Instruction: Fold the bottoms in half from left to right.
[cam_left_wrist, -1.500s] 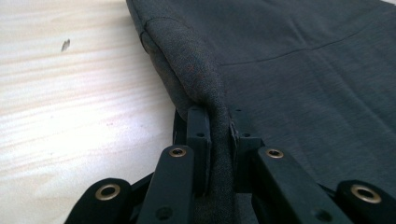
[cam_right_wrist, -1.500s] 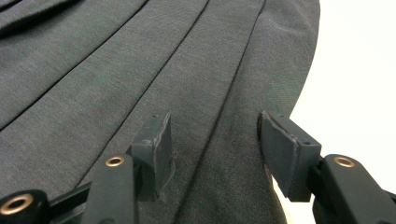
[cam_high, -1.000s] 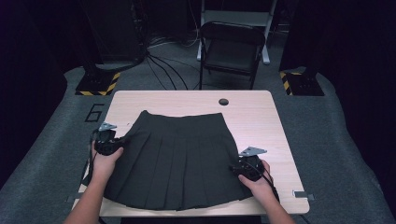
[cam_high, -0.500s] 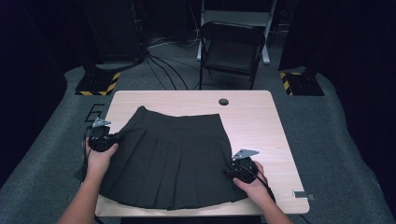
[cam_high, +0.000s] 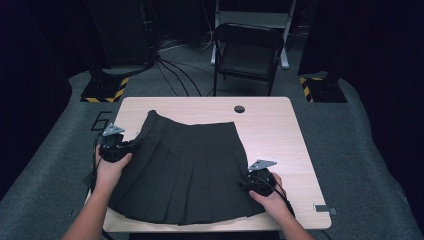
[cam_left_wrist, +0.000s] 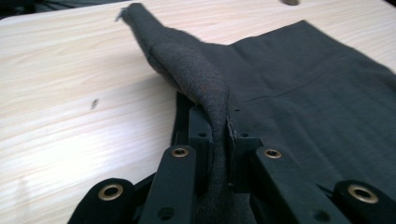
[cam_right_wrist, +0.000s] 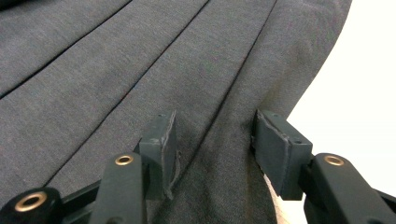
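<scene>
A dark pleated skirt (cam_high: 185, 170) lies spread on the light wooden table (cam_high: 270, 125). My left gripper (cam_high: 134, 145) is at the skirt's left edge, just below the waistband. In the left gripper view that gripper (cam_left_wrist: 217, 126) is shut on a raised fold of the skirt (cam_left_wrist: 303, 93), which runs up off the table (cam_left_wrist: 70, 93). My right gripper (cam_high: 244, 183) rests at the skirt's right edge near the hem. Its jaws (cam_right_wrist: 212, 140) stand apart in the right gripper view, with the skirt (cam_right_wrist: 140, 60) lying slack between the pads (cam_right_wrist: 161, 140).
A round hole (cam_high: 239, 109) sits near the table's far edge and a small tag (cam_high: 321, 208) at its front right corner. Beyond the table stand a black folding chair (cam_high: 247, 55), floor cables (cam_high: 170, 70) and two yellow-and-black striped bases (cam_high: 102, 90).
The left gripper has risen a little with the skirt's left edge, which now lifts off the table and has its waist corner pulled farther back. The right gripper has stayed put.
</scene>
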